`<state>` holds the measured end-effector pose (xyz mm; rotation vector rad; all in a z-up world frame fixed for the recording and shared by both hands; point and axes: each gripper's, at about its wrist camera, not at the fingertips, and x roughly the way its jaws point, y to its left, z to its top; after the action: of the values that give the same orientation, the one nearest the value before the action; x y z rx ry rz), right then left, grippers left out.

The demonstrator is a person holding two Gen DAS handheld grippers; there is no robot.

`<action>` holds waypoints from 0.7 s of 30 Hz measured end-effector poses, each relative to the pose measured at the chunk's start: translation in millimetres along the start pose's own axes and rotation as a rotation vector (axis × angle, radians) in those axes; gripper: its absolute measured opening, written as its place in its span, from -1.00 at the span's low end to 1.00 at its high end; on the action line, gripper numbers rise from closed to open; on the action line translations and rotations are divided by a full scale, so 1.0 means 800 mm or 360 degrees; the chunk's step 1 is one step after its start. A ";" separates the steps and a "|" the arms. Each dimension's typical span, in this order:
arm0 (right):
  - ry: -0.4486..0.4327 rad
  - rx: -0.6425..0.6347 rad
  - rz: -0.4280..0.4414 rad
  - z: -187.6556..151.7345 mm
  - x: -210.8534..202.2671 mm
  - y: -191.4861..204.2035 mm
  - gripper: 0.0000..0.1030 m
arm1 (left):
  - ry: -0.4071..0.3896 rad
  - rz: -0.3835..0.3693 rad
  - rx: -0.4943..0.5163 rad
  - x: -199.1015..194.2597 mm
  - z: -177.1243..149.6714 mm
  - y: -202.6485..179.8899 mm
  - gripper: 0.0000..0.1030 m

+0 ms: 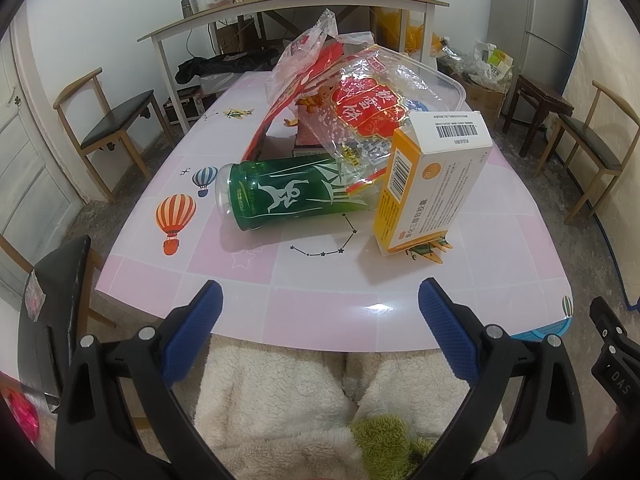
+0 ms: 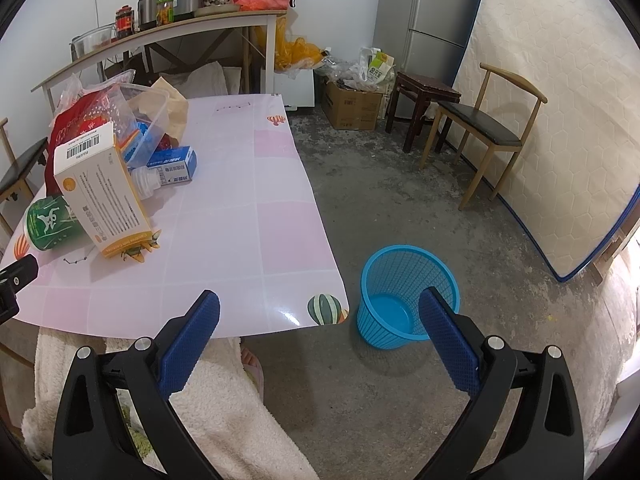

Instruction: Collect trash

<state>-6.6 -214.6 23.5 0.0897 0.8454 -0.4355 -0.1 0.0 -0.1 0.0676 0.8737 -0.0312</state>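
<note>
On the pink table [image 1: 320,312] a green bottle [image 1: 288,194] lies on its side. A yellow-and-white medicine box [image 1: 434,184] leans against a crumpled red-and-clear snack bag [image 1: 352,96]. My left gripper [image 1: 320,304] hovers open at the table's near edge, short of the bottle, holding nothing. The right wrist view shows the same box [image 2: 102,192], the bottle [image 2: 50,224], a blue-and-white box [image 2: 174,164] and a small white bottle [image 2: 146,182]. My right gripper [image 2: 320,312] is open and empty over the table's right corner. A blue mesh basket [image 2: 408,292] stands on the floor beside that corner.
A clear plastic tub [image 2: 150,120] sits behind the trash. Wooden chairs [image 1: 116,120] [image 2: 484,128] flank the table; a cluttered shelf [image 1: 296,4], a fridge [image 2: 432,12], a cardboard box [image 2: 352,104] and a mattress [image 2: 560,120] line the walls. A person's fleece-covered legs [image 1: 304,408] are under the table edge.
</note>
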 end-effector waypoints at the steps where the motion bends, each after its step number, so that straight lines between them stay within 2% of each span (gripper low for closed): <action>1: 0.0001 0.0000 0.0000 0.000 0.000 0.000 0.88 | 0.0002 0.0001 0.0001 0.000 0.000 0.000 0.83; 21: -0.0004 0.0006 0.0001 0.001 -0.001 0.003 0.88 | 0.0005 0.0001 0.0003 0.000 0.000 0.000 0.83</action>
<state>-5.8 -212.6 24.0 0.0928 0.8422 -0.4367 0.2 0.1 -0.1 0.0695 0.8765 -0.0313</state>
